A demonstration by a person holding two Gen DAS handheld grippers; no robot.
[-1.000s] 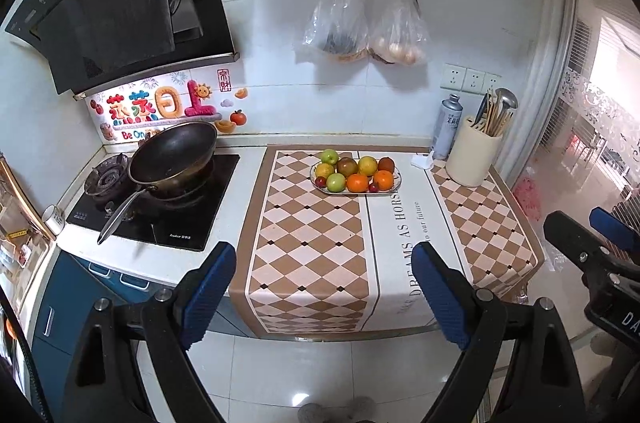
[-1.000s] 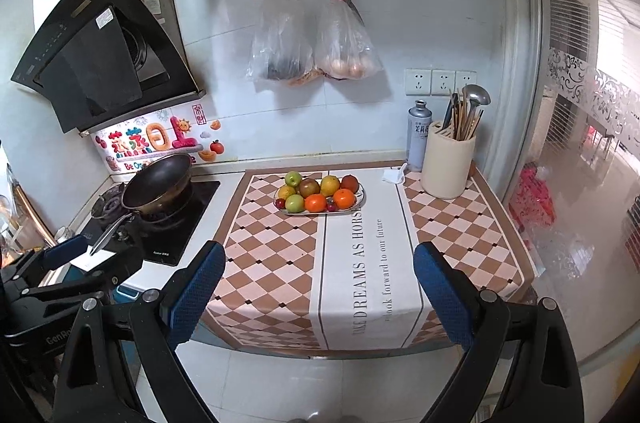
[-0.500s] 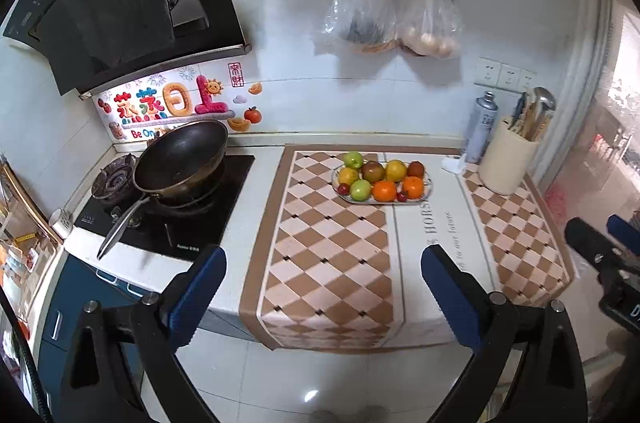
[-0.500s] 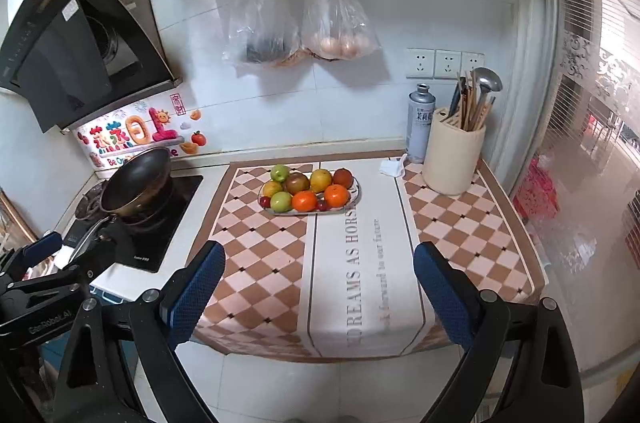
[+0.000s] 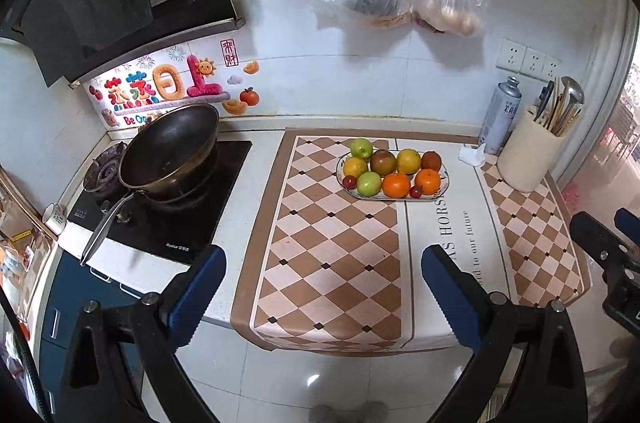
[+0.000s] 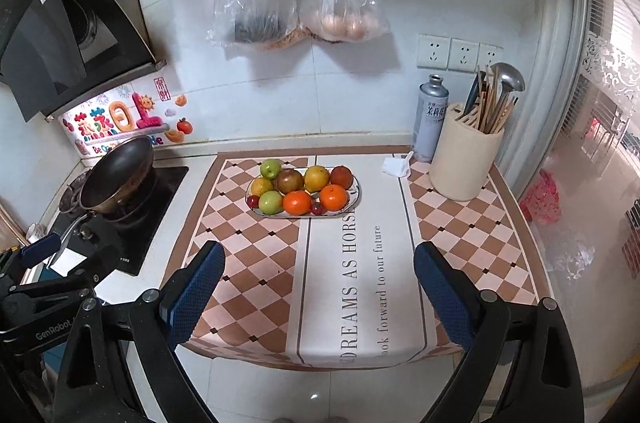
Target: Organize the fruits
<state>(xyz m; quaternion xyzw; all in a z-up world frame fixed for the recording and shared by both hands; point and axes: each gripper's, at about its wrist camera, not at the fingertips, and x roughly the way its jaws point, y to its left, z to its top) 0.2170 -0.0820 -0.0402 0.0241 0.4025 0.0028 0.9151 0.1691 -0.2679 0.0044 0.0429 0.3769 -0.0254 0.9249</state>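
An oval plate (image 5: 443, 191) (image 6: 357, 194) on the checked table mat holds several fruits: green apples (image 5: 361, 147), oranges (image 5: 396, 184) (image 6: 297, 202), yellow and brown-red ones, and small red ones. My left gripper (image 5: 322, 263) hangs open in front of the counter's edge with nothing between its blue pads, well short of the plate. My right gripper (image 6: 318, 257) is also open and empty, at the mat's front part. Each view catches the other gripper at its side edge.
A black wok (image 5: 170, 151) sits on the stove at the left. A cream utensil holder (image 6: 464, 167), a grey spray can (image 6: 430, 119) and a crumpled tissue (image 6: 396, 167) stand at the back right. Two plastic bags (image 6: 296, 3) and red scissors hang on the wall.
Both grippers have come closer to the counter and dipped, so the fruit plate looks larger. The left jaws stand a little wider than a second ago.
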